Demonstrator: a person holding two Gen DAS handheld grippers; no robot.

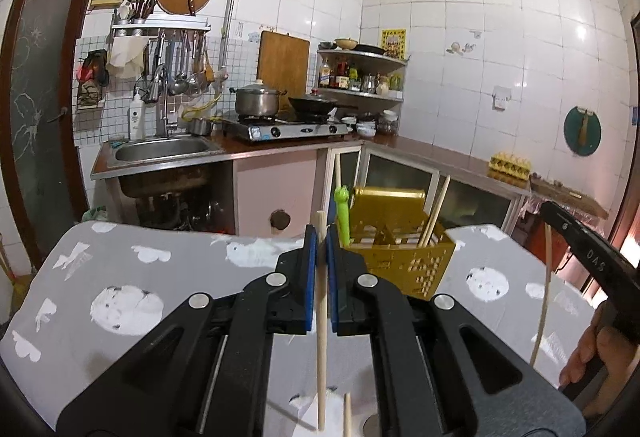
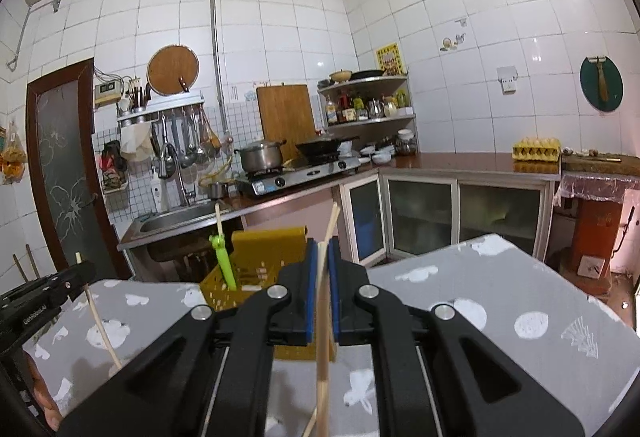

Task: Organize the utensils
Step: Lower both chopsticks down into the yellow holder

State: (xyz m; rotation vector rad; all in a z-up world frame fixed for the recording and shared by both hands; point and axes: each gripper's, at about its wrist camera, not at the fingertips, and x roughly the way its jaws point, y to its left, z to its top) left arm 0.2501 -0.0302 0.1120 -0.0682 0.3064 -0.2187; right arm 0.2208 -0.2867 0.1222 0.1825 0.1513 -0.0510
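Chopsticks: pale wood, slim, one upright in each gripper.
Left gripper (image 1: 322, 237): fingers clamped on chopstick (image 1: 321, 325).
Right gripper (image 2: 322, 251): clamped on chopstick (image 2: 322, 337).
Yellow basket (image 1: 416, 261): at one o'clock, holding green utensil (image 1: 342, 215).

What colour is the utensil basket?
Mustard yellow basket, with perforated sides; clearest in the left wrist view.
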